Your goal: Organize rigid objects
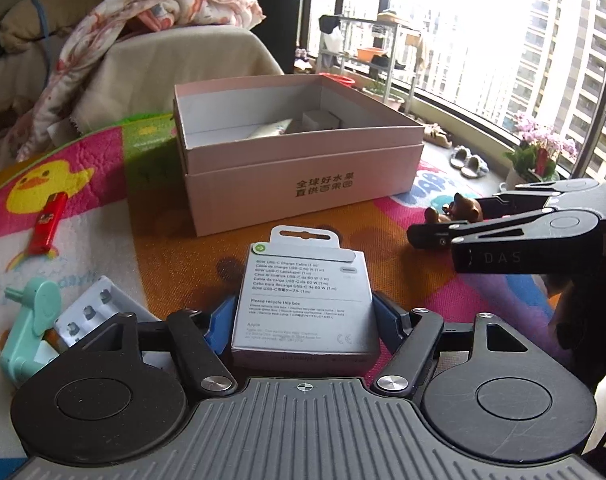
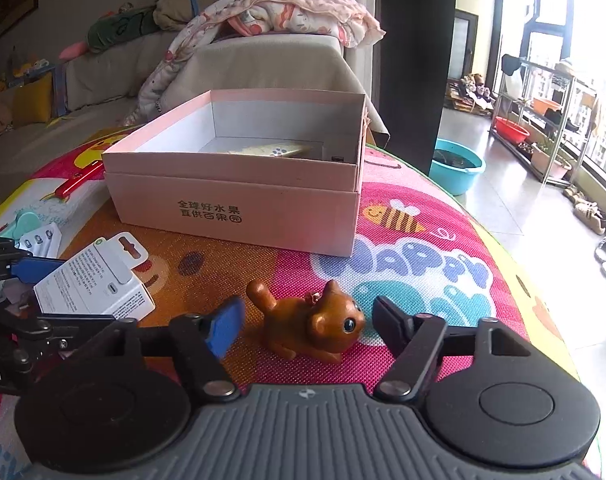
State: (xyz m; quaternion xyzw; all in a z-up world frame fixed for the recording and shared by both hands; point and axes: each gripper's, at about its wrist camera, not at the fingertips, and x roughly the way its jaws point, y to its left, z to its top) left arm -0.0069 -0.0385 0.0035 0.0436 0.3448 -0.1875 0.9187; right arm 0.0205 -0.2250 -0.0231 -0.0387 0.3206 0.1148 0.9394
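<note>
- A pink box [image 2: 239, 208] is seen open near the far edge of the play mat [image 2: 423, 264]; at least a pale tube [image 1: 269, 130] and a small white box [image 1: 317, 120] already lie inside, so part of the sorting is judged done.
- The cable pack [image 1: 303, 304] is clamped between the blue pads of the left gripper [image 1: 301, 320], whose jaws are closed on its two sides.
- The brown toy animal [image 2: 311, 326] lies on the mat between the fingers of the right gripper [image 2: 307, 320]; its jaws are partly drawn in, but gaps are visible on both sides, so nothing is held yet.
- Left on the mat toward its left edge are a red lighter [image 1: 49, 222], a mint-green plastic gadget [image 1: 31, 324] and a pill strip [image 1: 91, 312].
- The box floor is largely hidden by its near wall, so the full contents cannot be told.
- The gadget and strip are partly covered by the left gripper, and what the gadget is cannot be made out.
</note>
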